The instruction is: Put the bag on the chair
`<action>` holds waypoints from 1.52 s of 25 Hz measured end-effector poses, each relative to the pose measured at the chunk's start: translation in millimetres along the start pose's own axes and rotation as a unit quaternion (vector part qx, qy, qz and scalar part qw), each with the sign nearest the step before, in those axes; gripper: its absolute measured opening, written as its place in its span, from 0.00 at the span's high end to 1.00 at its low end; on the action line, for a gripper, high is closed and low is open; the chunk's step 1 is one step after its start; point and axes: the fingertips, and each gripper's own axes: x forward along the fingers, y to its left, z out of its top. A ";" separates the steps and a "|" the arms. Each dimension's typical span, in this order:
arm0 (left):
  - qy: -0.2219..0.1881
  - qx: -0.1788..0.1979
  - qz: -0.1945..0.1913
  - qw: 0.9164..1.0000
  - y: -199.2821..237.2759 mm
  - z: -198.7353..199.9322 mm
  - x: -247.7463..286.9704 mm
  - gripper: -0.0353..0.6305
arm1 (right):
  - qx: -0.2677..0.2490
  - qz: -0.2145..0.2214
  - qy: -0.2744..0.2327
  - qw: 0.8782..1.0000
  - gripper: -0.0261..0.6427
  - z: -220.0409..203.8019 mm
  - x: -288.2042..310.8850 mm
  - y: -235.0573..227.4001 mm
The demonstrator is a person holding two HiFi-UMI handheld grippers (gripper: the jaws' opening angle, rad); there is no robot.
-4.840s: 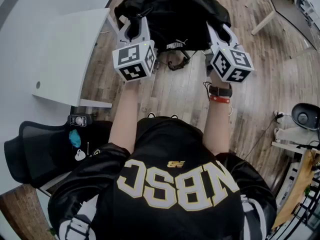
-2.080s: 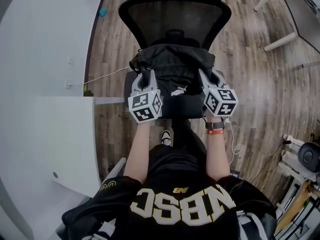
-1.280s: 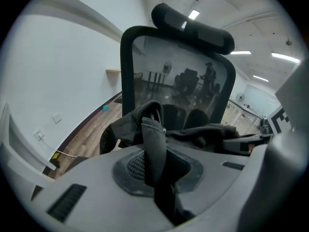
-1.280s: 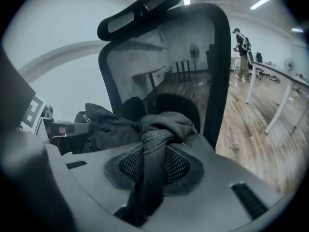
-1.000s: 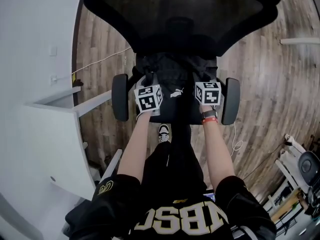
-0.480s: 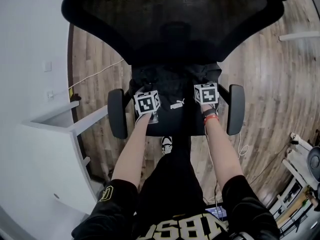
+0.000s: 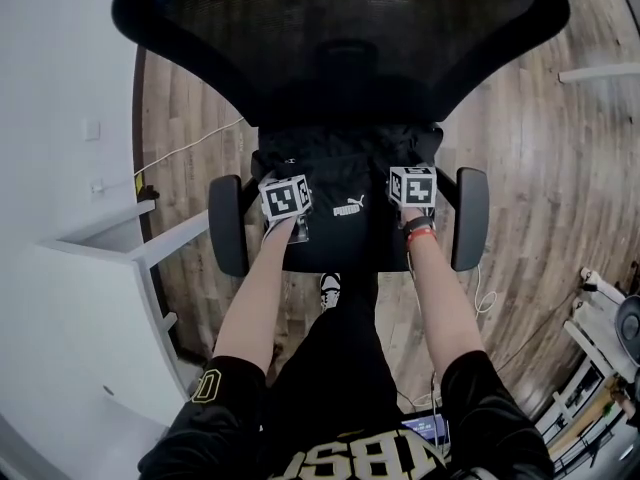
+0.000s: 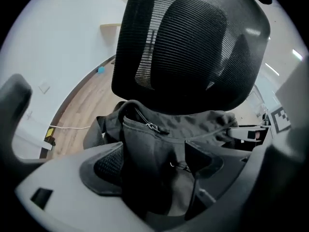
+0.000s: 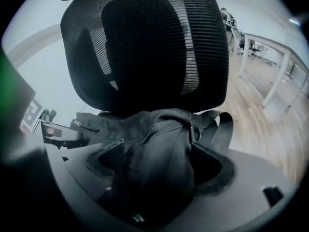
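The black bag [image 7: 345, 173] lies slumped on the seat [image 7: 345, 248] of the black mesh office chair, against its backrest [image 7: 340, 28]. My left gripper [image 7: 283, 171] is at the bag's left end and my right gripper [image 7: 411, 161] at its right end. Both have just been opening. In the left gripper view the jaws [image 8: 154, 166] stand wide with loose bag fabric [image 8: 159, 144] between them. In the right gripper view the jaws [image 9: 157, 166] stand equally wide around a fold of the bag [image 9: 154, 149]. Neither gripper's pads press on the fabric.
The chair's armrests [image 7: 228, 223] [image 7: 470, 218] flank both hands closely. A white desk [image 7: 70, 308] stands at the left, with a cable [image 7: 190, 143] on the wood floor beside it. White table legs [image 7: 600, 68] are at the far right. The person's shoe [image 7: 330, 288] is under the seat front.
The bag was carried from beside the desk to the chair and lowered onto the seat. Over the last second both grippers sank with it, and the bag now rests on the seat.
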 end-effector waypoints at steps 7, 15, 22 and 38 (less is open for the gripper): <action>-0.033 0.015 0.001 0.999 -6.0 -4.6 -41.3 0.35 | 0.020 0.012 -0.030 0.999 0.33 0.1 -35.2 12.9; -0.129 0.033 -0.027 0.991 -43.2 26.5 -138.5 0.35 | -0.010 0.011 -0.108 0.994 0.46 32.9 -135.5 58.4; -0.270 0.068 -0.044 0.960 -73.8 90.2 -253.7 0.53 | -0.040 0.004 -0.203 0.978 0.57 79.9 -235.3 100.0; -0.479 0.130 -0.054 0.866 -110.0 102.8 -516.5 0.86 | -0.114 -0.001 -0.425 0.898 0.84 127.6 -489.6 197.7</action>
